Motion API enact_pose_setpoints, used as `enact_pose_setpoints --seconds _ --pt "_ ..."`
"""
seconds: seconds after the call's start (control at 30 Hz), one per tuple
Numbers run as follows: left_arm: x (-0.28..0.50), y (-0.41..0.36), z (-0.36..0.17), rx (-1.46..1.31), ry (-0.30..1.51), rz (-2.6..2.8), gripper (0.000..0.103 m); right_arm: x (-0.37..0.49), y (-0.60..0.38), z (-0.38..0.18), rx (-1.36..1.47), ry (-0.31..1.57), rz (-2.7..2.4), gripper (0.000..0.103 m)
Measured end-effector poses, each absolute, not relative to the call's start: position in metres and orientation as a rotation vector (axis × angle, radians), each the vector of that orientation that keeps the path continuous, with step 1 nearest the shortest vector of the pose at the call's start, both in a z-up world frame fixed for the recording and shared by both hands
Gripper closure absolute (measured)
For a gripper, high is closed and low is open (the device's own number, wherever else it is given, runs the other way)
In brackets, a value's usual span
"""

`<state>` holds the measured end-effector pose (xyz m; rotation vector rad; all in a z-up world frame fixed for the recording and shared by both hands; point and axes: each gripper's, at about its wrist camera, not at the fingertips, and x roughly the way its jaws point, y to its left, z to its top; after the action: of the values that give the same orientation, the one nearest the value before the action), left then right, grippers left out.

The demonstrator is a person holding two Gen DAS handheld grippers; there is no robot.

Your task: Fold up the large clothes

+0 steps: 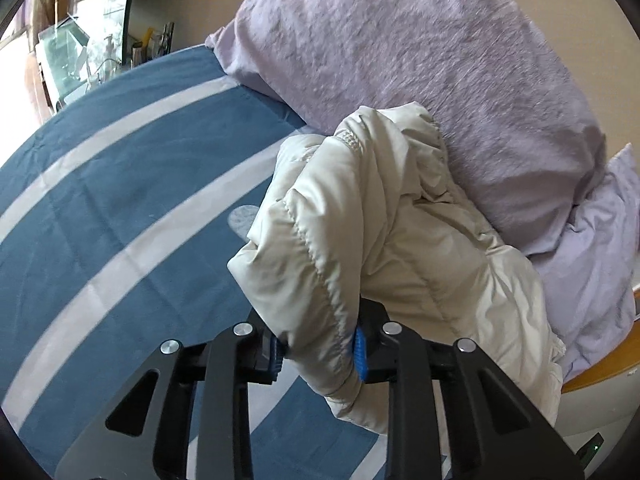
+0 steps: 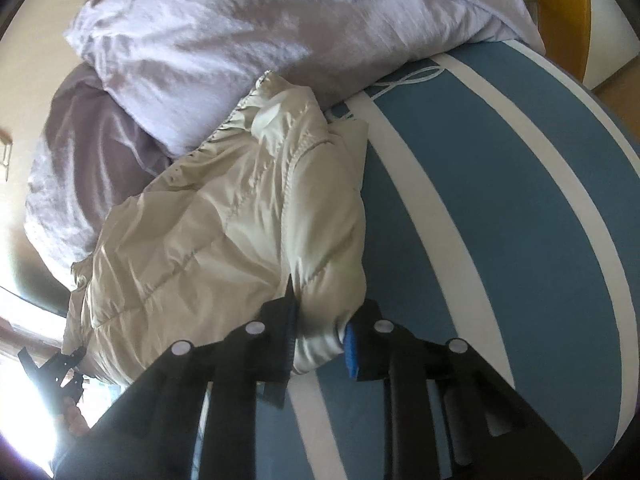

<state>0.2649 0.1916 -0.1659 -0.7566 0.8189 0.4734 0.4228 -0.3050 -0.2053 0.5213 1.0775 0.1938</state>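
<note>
Left wrist view: we've got both claws, left claw (image 1: 318,354) and right claw (image 2: 320,344), clamped on the puffer jacket (image 1: 384,232) hem, ready to fold it over the bed (image 1: 100,208).

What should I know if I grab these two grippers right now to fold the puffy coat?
Left gripper: jaws clamped on a bunched edge of the cream quilted puffer jacket.
Right gripper: jaws clamped on another edge of the same jacket.
The jacket lies crumpled on the blue bedsheet with white stripes, its far end against the lilac pillows.
Done: both grips taken.
Left: probably lift, spread it flat, then fold. No neat fold is visible yet.
</note>
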Motion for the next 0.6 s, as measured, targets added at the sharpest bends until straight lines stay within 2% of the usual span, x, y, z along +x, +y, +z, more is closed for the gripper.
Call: enact_pose_setpoints --seconds 0.6 --pt "0.119 0.217 -0.186 -0.779 0.821 0.418 0.077 0.277 -0.281 -0.207 0.492 1.096 0.263 0.084"
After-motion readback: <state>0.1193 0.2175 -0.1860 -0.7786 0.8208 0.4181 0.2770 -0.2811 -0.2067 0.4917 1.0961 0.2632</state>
